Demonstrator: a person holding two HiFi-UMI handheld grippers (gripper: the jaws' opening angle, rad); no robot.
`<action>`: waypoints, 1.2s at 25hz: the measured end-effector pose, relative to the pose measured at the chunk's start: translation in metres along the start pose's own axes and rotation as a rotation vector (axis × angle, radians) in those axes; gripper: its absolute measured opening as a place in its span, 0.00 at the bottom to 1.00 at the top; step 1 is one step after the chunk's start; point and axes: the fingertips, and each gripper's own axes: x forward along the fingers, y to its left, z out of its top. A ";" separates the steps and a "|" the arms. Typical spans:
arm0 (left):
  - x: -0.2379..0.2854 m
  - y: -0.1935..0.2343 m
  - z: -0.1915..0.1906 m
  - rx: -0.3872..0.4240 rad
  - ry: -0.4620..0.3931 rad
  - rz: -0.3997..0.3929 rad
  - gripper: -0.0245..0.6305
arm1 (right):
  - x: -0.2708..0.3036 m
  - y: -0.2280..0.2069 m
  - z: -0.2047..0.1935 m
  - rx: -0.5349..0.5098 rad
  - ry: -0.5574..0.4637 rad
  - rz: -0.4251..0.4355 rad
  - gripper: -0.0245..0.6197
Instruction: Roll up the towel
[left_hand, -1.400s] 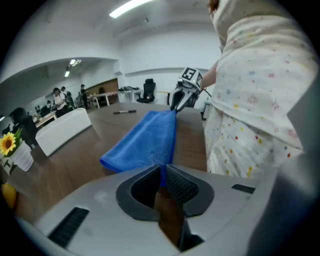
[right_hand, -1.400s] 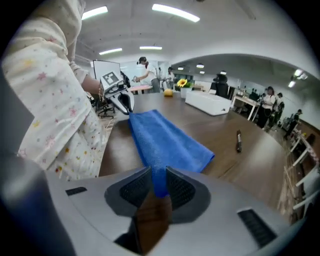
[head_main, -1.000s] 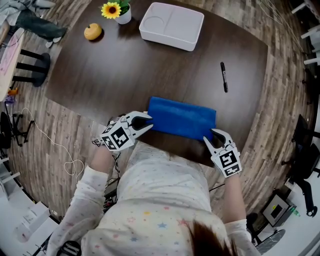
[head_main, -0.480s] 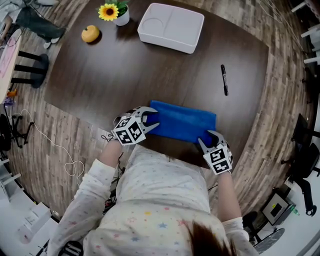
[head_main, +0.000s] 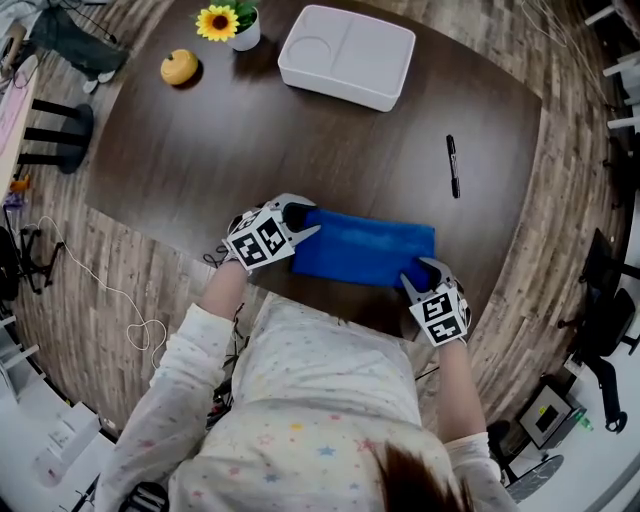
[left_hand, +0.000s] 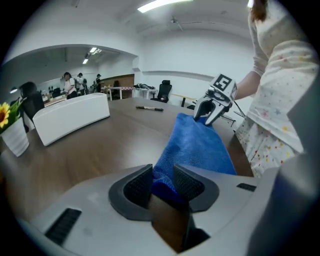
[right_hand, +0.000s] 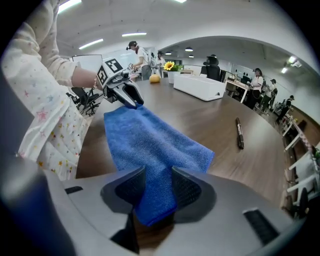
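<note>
A folded blue towel (head_main: 365, 250) lies near the front edge of the dark table (head_main: 250, 140). My left gripper (head_main: 305, 222) is at its left end. Its jaws have just been opening, and the towel's edge (left_hand: 197, 142) sits between the pads (left_hand: 137, 186), which stand apart. My right gripper (head_main: 418, 275) straddles the near right corner with its jaws spread. In the right gripper view the towel (right_hand: 145, 137) runs between the pads (right_hand: 186, 190) and its corner pokes out beneath. Each gripper view shows the other gripper at the far end, right (left_hand: 210, 111) and left (right_hand: 131, 97).
A white two-part tray (head_main: 347, 52) stands at the back. A black pen (head_main: 452, 165) lies to the right. A potted sunflower (head_main: 228, 22) and an orange fruit (head_main: 180, 66) are at the back left. The person stands against the table's front edge.
My left gripper has moved from beside the towel's left end onto it, and its jaws stand wider. The right gripper has come down over the towel's near right corner.
</note>
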 end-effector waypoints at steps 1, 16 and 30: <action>0.001 -0.003 -0.001 0.007 0.012 -0.016 0.23 | 0.002 -0.005 0.001 -0.010 0.006 -0.004 0.29; -0.007 -0.095 -0.008 -0.123 0.010 -0.105 0.21 | 0.055 -0.102 0.098 -0.321 0.022 -0.101 0.32; -0.019 -0.107 0.012 -0.154 -0.111 0.038 0.21 | 0.046 -0.108 0.142 -0.277 -0.108 -0.119 0.29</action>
